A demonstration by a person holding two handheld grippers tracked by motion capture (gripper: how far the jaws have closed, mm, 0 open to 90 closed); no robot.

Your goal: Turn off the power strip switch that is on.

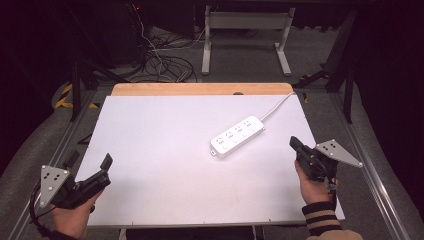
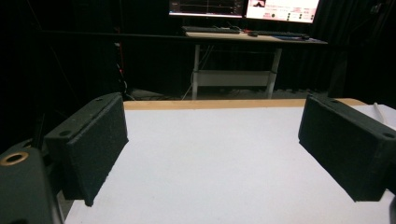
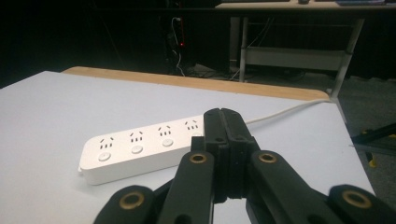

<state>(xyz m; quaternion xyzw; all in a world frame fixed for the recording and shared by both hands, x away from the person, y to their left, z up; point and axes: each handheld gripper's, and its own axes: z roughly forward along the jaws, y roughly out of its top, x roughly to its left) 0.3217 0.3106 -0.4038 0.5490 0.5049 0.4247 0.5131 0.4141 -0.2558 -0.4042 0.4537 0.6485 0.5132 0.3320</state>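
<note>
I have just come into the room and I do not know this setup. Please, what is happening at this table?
A person holds a gripper in each hand over a white table. The left gripper, jaws wide open, sits near the table's near left corner and holds nothing. The right gripper, jaws closed and empty, points toward a white power strip lying right of centre, its cable running off the far edge. Neither gripper touches the strip.

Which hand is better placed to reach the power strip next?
Probably the right. The right hand-held gripper sits just beside the power strip, jaws shut, facing it. The left hand-held gripper, jaws open, is across the table.
</note>
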